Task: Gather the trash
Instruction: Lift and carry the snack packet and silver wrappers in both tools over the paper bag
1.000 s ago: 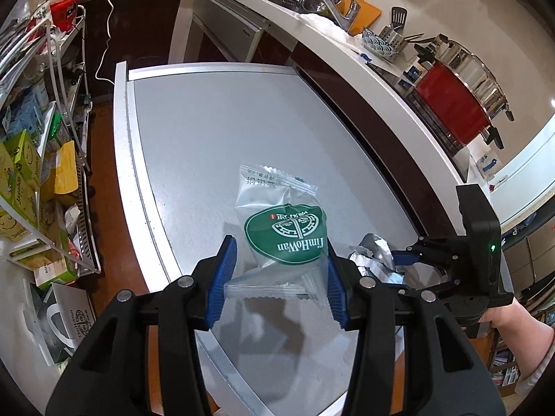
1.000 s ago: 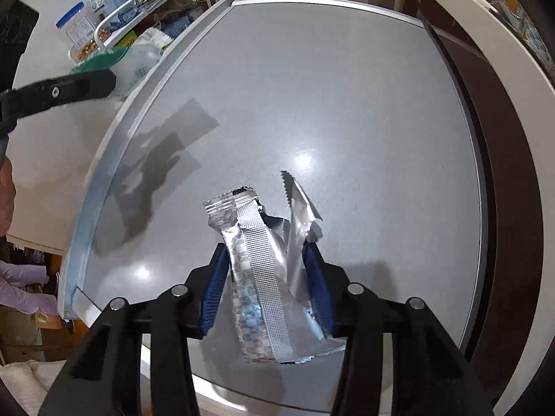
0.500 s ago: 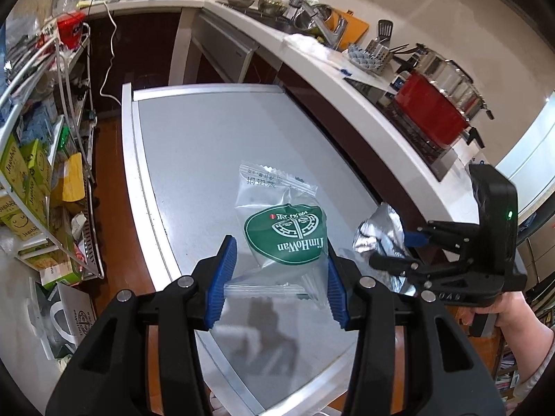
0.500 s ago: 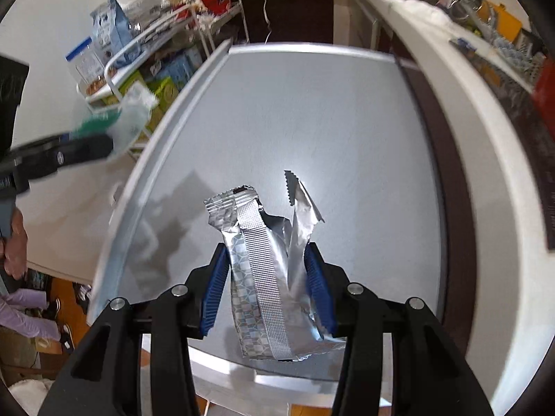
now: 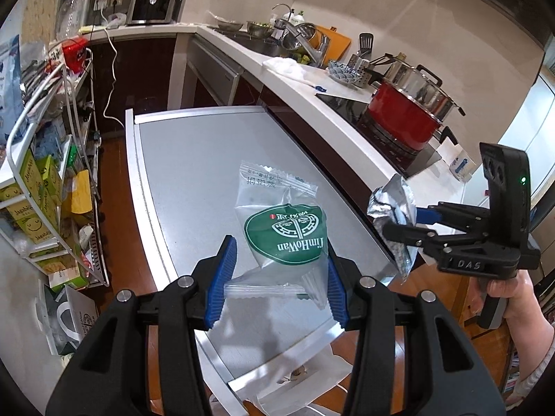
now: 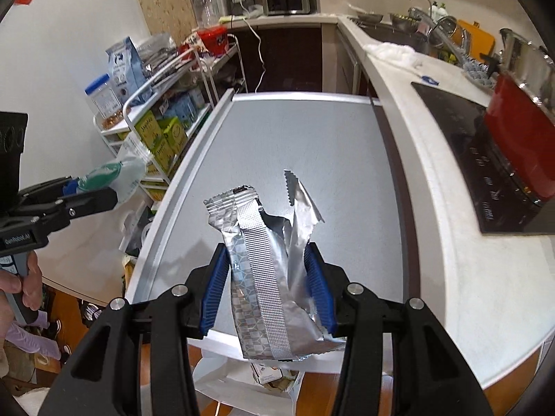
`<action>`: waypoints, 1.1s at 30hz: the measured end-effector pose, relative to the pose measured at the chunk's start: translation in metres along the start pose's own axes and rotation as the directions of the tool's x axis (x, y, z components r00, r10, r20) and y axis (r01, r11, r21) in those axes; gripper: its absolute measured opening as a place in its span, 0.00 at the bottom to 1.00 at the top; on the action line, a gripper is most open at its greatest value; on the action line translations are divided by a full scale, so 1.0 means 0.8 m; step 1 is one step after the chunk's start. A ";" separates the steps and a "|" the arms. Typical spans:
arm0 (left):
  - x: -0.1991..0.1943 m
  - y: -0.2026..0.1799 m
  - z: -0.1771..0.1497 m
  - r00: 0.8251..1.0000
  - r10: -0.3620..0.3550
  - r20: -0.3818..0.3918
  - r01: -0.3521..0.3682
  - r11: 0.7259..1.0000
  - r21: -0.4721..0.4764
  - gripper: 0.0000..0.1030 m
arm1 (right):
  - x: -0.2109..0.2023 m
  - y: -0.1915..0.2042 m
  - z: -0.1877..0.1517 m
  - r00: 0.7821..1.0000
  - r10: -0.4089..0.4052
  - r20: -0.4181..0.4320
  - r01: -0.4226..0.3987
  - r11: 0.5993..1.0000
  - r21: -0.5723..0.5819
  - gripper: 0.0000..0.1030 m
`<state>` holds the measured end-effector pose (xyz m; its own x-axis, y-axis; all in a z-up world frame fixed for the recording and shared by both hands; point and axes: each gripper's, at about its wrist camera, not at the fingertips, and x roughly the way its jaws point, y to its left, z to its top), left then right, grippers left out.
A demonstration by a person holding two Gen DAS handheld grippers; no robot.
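My left gripper (image 5: 277, 279) is shut on a clear plastic wrapper with a green round label (image 5: 286, 237), held in the air above the grey table (image 5: 194, 159). My right gripper (image 6: 265, 284) is shut on a torn silver foil wrapper (image 6: 263, 260), also held above the table's near end. Each gripper shows in the other's view: the right one with the foil (image 5: 395, 201) at the right, the left one with the green wrapper (image 6: 114, 173) at the left. A white bag (image 6: 242, 386) with trash in it sits on the floor below the table's near edge.
A wire shelf rack (image 5: 45, 173) packed with boxes stands left of the table. A white counter (image 5: 312, 90) with a red pot (image 5: 406, 118) on a black hob runs along the right. The bag also shows below the table edge in the left wrist view (image 5: 308, 378).
Both grippers have risen and pulled back from the table top, each carrying its wrapper. The white bag below the table's near edge has come into view.
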<state>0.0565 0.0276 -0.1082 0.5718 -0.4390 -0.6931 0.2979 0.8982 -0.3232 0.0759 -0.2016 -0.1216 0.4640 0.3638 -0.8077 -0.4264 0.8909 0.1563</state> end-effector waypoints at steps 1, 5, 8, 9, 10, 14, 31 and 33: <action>-0.004 -0.005 -0.002 1.000 0.002 0.002 -0.002 1.000 0.004 0.47 | -0.006 0.002 0.000 1.000 0.000 0.009 0.000 1.000 -0.002 0.43; -0.017 -0.022 -0.010 1.000 0.009 0.007 -0.009 1.000 0.024 0.47 | -0.033 0.005 -0.009 0.999 0.002 0.037 -0.002 1.000 -0.007 0.43; -0.026 -0.033 -0.018 1.000 0.010 0.004 -0.010 0.999 0.038 0.47 | -0.052 0.008 -0.020 0.999 0.015 0.050 -0.014 1.000 -0.010 0.43; -0.030 -0.037 -0.022 1.000 0.011 0.002 -0.011 0.999 0.045 0.47 | -0.057 0.008 -0.024 0.999 0.019 0.050 -0.019 1.000 -0.011 0.43; -0.033 -0.041 -0.026 1.000 0.011 -0.001 -0.011 0.999 0.051 0.47 | -0.060 0.009 -0.028 0.999 0.022 0.049 -0.021 1.000 -0.013 0.43; -0.043 -0.056 -0.046 1.000 0.005 -0.026 -0.003 0.997 0.074 0.47 | -0.072 0.012 -0.054 0.999 0.042 0.026 -0.042 0.999 -0.012 0.43; 0.029 -0.086 -0.202 0.932 -0.012 -0.362 0.064 0.989 0.132 0.47 | 0.016 0.025 -0.209 0.948 0.104 -0.302 -0.086 0.994 0.072 0.43; 0.042 -0.083 -0.214 0.924 -0.001 -0.382 0.060 0.988 0.142 0.47 | 0.033 0.025 -0.220 0.938 0.116 -0.328 -0.093 0.992 0.084 0.43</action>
<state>-0.0748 -0.0433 -0.2202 0.2355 -0.3984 -0.8865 0.4374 0.8580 -0.2694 -0.0569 -0.2217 -0.2401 0.1314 0.3551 -0.9255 -0.4012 0.8728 0.2779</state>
